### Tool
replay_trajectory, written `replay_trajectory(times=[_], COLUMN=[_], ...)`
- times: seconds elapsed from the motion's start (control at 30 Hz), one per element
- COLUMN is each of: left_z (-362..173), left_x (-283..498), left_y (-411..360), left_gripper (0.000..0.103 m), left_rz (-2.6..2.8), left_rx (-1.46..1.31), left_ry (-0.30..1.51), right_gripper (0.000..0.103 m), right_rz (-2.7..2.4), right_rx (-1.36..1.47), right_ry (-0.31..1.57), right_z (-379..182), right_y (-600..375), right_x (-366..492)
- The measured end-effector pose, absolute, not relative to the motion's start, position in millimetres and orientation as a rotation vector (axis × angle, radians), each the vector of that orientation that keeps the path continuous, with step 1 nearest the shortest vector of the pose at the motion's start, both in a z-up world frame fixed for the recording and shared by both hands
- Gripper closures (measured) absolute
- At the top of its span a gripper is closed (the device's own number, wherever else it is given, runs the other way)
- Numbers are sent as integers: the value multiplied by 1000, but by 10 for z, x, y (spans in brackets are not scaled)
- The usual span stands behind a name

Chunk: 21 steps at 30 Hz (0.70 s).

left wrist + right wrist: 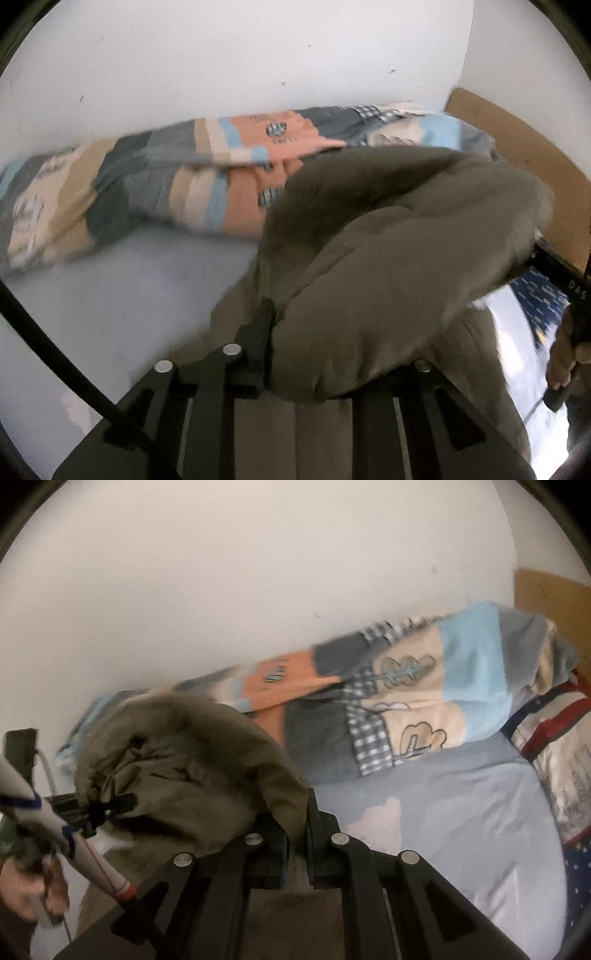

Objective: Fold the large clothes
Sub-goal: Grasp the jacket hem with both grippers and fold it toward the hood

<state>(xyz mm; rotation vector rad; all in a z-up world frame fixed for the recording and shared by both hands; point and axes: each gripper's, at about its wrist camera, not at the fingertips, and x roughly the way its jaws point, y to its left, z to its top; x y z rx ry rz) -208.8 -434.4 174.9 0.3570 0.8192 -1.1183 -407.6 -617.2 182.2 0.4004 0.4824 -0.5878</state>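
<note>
Left gripper (271, 354): clamped on a fold of the olive garment (388, 266), apparently to carry an edge over.
Right gripper (297, 845): pinched on the same garment's edge, likely as the matching corner.
Garment: held bunched between both grippers, above the pale bedsheet (461, 812), near the patchwork quilt (424, 686).

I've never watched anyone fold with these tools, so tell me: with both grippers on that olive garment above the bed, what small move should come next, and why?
Probably lift it and draw the hands apart. The left gripper and right gripper are each shut on the olive garment, which bulges bunched between them above the light blue sheet. Spreading it flat would likely make a fold possible.
</note>
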Motion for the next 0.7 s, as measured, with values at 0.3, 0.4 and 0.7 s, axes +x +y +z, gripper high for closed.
replay_trajectory(times=[0.3,0.4,0.7], left_z=[735,792,989], left_x=[-2479,-2548,-2632], left_y=[-3269,-3175,-2402], left_gripper=[60,58,37], left_rz=[-1019,-1002,-939], left_rx=[175,131,-92], left_ry=[1218,1189,1309], right_gripper=[95,94,86], right_rz=[-569,-638,-640], right_rx=[461,385,248], right_ry=[783,774,786], right_z=[598,426,1027], right_y=[-5050,-4899,-4323], right_x=[-4345,-4299,-4615])
